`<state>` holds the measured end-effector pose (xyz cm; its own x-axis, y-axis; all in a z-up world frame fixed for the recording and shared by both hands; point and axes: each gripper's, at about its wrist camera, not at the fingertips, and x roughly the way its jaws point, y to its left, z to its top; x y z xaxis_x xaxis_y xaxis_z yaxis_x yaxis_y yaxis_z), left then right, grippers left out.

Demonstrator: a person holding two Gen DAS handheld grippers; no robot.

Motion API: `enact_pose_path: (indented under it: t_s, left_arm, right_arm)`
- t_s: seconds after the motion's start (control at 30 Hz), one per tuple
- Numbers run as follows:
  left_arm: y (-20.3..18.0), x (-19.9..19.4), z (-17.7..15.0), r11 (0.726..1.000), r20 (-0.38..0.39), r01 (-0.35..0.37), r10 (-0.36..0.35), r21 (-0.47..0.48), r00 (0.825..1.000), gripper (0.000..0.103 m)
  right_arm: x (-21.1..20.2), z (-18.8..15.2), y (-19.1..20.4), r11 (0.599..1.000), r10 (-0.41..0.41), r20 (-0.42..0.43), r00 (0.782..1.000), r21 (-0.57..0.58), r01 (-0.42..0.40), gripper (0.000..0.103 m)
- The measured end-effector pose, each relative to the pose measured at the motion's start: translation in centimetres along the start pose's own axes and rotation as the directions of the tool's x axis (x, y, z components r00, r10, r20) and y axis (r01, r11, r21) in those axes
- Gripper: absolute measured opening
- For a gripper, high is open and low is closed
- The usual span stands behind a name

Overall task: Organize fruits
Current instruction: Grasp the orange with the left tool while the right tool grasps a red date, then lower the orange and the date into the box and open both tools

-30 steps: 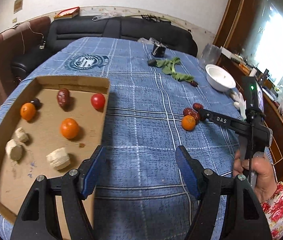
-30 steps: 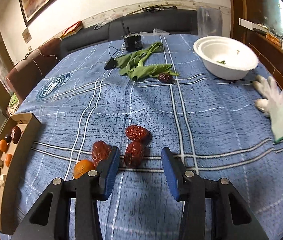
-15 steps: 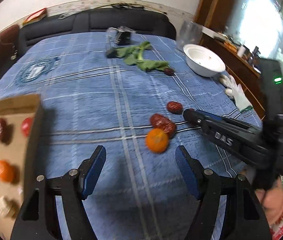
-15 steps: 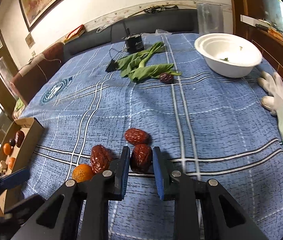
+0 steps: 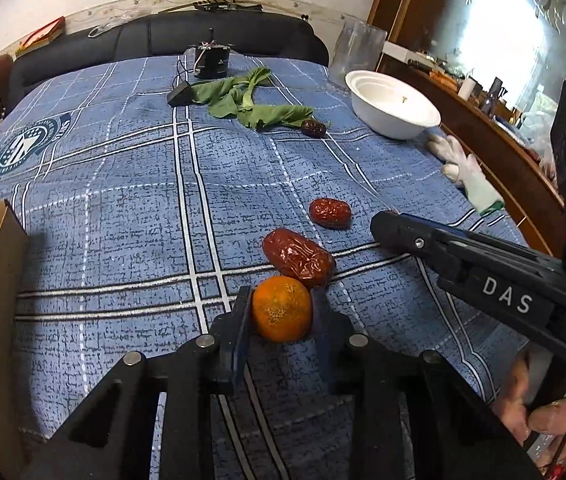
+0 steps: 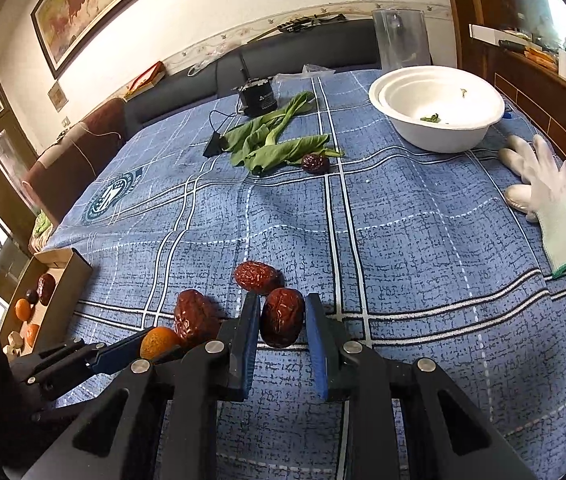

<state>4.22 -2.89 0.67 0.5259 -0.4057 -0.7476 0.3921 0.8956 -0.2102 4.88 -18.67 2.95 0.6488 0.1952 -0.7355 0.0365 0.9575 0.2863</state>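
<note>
left gripper (image 5: 281, 312): your jaws have just been closing and now bracket the small orange (image 5: 281, 309), 1 pad on each flank, the fruit resting on the blue checked tablecloth (image 5: 131, 216). contact looks made on both sides, so read this as a grip on the orange, not yet lifted.

right gripper (image 6: 282, 318): clamped on 1 red date (image 6: 282, 317), pads pressed to its 2 sides, also low over the cloth.

outward from the left jaws: a large date (image 5: 298, 257) lies touching the orange at 1 o'clock; a 2nd loose date (image 5: 330, 213) sits beyond it, also at 1 o'clock. the right tool's arm crosses at 3 o'clock. the cardboard tray (image 5: 1, 264), already holding fruit, stands at 9 o'clock. far across the table, at 12 to 1 o'clock, are leafy greens (image 5: 257, 100), a dark date (image 5: 313, 128), a white bowl (image 5: 393, 110) and a white glove (image 5: 469, 174).

hazards, as judged from here:
1. the orange is round and smooth; a grip off its middle could squirt it forward into the large date.
2. the 2 tools work just beside each other; lifting both at once toward the tray risks a collision and a dropped fruit.
3. the date is soft; hard clamping may crush it.
4. the tray wall is raised; a low carry could snag it.
</note>
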Motion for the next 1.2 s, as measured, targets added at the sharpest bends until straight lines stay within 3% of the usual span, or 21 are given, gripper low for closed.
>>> enact_pose_path:
  t_s: [0.13, 0.43, 0.53, 0.8, 0.9, 1.0, 1.1, 1.2]
  left_arm:
    - [0.1, -1.1, -0.2, 1.0, 0.049, 0.008, -0.008, -0.001, 0.999, 0.027]
    - [1.4, -1.6, 0.2, 0.993, 0.047, 0.084, -0.081, -0.079, 0.996, 0.027]
    - [1.5, -2.5, 0.1, 0.993, 0.073, 0.08, -0.074, -0.082, 0.995, 0.027]
    - [3.9, -9.8, -1.6, 0.984, 0.183, 0.088, -0.059, -0.155, 0.981, 0.027]
    - [6.2, -13.8, -3.3, 0.981, 0.218, 0.04, 0.002, -0.19, 0.976, 0.028]
    - [9.1, -17.6, -5.1, 0.971, 0.244, -0.057, 0.116, -0.234, 0.963, 0.028]
    - [12.4, -20.5, -6.8, 0.944, 0.246, -0.149, 0.226, -0.294, 0.943, 0.028]
    - [16.1, -22.5, -8.7, 0.898, 0.214, -0.235, 0.33, -0.371, 0.919, 0.028]
  right_arm:
    - [-0.2, -0.1, 0.0, 1.0, -0.009, 0.009, 1.0, 0.005, 0.009, 0.024]
    - [0.8, -0.4, 0.2, 0.999, -0.034, -0.004, 0.999, -0.003, 0.034, 0.024]
    - [1.1, -0.5, 0.4, 0.999, -0.047, -0.005, 0.999, -0.011, 0.047, 0.024]
    - [0.0, -0.7, 1.2, 0.998, -0.053, 0.044, 0.998, -0.019, 0.054, 0.024]
    - [-0.8, -0.7, 2.6, 0.998, -0.042, 0.057, 0.998, -0.035, 0.044, 0.024]
    - [-2.8, -1.2, 5.6, 0.996, -0.005, 0.078, 0.997, -0.086, 0.012, 0.025]
    - [-4.8, -1.9, 9.1, 0.99, 0.063, 0.089, 0.994, -0.131, -0.051, 0.025]
    - [-6.2, -2.7, 13.1, 0.976, 0.125, 0.086, 0.988, -0.191, -0.107, 0.025]
